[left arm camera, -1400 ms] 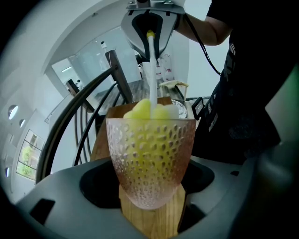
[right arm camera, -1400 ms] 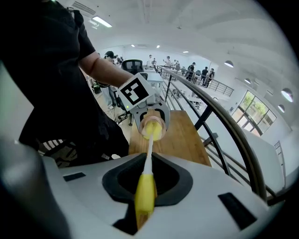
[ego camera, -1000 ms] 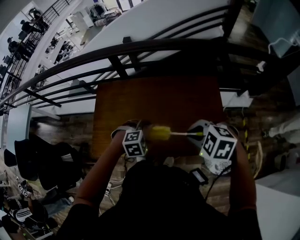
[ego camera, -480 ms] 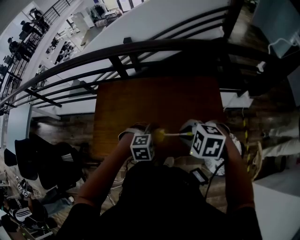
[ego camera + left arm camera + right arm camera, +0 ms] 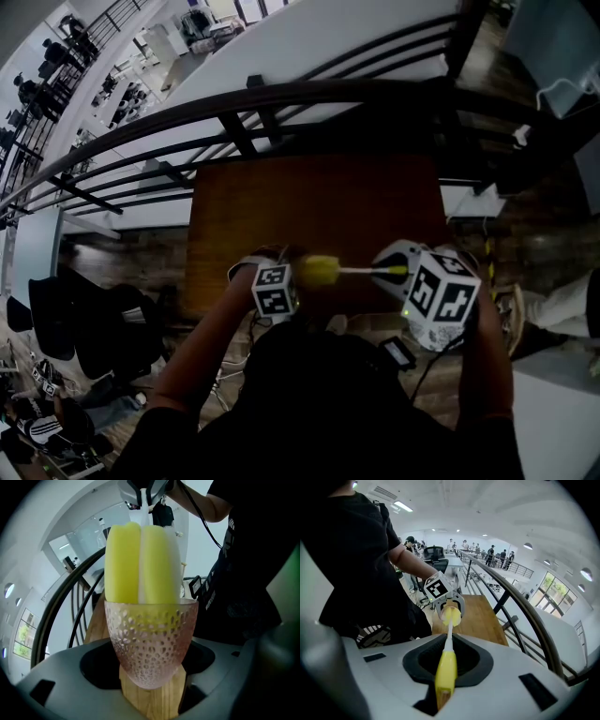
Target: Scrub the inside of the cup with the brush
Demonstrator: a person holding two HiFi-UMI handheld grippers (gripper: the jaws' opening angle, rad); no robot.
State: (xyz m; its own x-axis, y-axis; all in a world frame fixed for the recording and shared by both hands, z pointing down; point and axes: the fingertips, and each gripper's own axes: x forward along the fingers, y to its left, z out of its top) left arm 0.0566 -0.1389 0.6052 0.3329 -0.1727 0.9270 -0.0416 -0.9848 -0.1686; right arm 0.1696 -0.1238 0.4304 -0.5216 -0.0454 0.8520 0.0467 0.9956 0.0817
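A pink dimpled glass cup (image 5: 149, 644) lies on its side between the jaws of my left gripper (image 5: 150, 670), which is shut on it, mouth facing my right gripper. The brush's yellow sponge head (image 5: 140, 562) has its tip just inside the cup's mouth; most of it is outside. In the head view the sponge head (image 5: 320, 271) shows between the left gripper (image 5: 277, 281) and the right gripper (image 5: 401, 272). My right gripper (image 5: 446, 667) is shut on the brush's yellow handle (image 5: 445, 674), and its white stem runs out to the sponge head (image 5: 451, 616). The cup is hidden in the head view.
Both grippers hover over the near edge of a brown wooden table (image 5: 309, 202). A dark curved railing (image 5: 281, 94) runs behind the table. Black chairs (image 5: 94, 328) stand to the left, and the person's dark-clad body fills the bottom of the head view.
Half a second ago the grippers were closer and the sponge head was pushed deep into the cup. The right gripper has since drawn back to the right, pulling most of the sponge out.
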